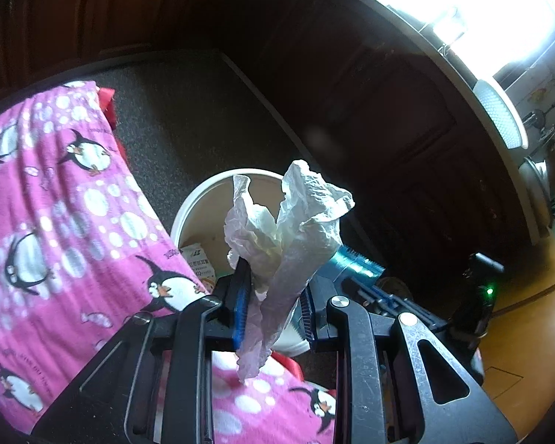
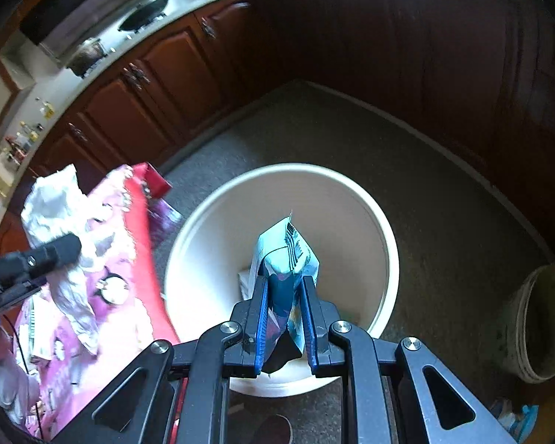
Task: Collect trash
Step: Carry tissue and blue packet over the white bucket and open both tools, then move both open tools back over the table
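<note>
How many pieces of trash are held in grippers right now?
2: a crumpled tissue in the left gripper, and a blue wrapper in the right gripper above the white bucket.

A pink penguin-print blanket (image 1: 55,222) with a red edge (image 2: 144,229) lies on the grey carpet (image 2: 425,192). Beyond the carpet stand dark brown wooden cabinets (image 2: 144,103), and on the counter above them sits a black pan (image 2: 144,13). A dirty grey bucket (image 2: 540,322) stands at the carpet's right edge, well apart from the blanket.
</note>
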Demonstrator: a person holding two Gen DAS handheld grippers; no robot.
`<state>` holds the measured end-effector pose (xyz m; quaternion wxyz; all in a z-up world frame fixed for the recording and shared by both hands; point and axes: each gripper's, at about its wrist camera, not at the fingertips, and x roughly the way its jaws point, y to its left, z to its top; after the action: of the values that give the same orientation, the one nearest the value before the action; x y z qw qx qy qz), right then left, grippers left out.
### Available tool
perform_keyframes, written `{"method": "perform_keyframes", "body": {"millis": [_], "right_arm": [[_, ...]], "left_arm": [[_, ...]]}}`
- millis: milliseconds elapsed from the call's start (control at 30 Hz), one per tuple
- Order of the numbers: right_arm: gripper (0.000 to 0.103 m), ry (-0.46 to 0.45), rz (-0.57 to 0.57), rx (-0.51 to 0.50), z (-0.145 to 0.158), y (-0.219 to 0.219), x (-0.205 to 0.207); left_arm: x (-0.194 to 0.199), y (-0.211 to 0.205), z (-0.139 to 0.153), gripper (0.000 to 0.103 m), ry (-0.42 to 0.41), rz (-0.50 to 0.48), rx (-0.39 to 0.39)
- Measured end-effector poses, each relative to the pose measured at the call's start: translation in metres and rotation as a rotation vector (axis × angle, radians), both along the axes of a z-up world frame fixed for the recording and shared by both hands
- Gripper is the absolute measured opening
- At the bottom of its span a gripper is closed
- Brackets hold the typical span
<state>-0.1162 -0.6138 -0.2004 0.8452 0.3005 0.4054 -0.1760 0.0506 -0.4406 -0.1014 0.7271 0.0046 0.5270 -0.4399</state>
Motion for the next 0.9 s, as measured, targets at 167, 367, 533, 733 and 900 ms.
{"method": "perform_keyframes", "body": {"millis": [167, 367, 533, 733, 900], "right_arm": [[0.016, 0.033, 0.002, 0.026, -0.016, 0.001, 0.004], [0.036, 0.059, -0.014, 0.037, -0.02, 0.001, 0.007], [0.036, 0.049, -0.022, 0.036, -0.015, 0.001, 0.003], [0.039, 0.026, -0.024, 0.03, -0.002, 0.003, 0.0], [0.042, -0.003, -0.016, 0.009, 0.013, 0.014, 0.0]], "left_arm": [[-0.002, -0.008, -0.009, 0.034, -0.013, -0.018, 0.03], [-0.005, -0.01, -0.007, 0.054, -0.013, -0.018, 0.025], [-0.005, -0.003, -0.008, 0.055, -0.017, -0.015, 0.025], [-0.006, 0.011, -0.003, 0.055, -0.045, -0.004, 0.025], [-0.009, 0.028, 0.003, 0.055, -0.081, 0.011, 0.032]]}}
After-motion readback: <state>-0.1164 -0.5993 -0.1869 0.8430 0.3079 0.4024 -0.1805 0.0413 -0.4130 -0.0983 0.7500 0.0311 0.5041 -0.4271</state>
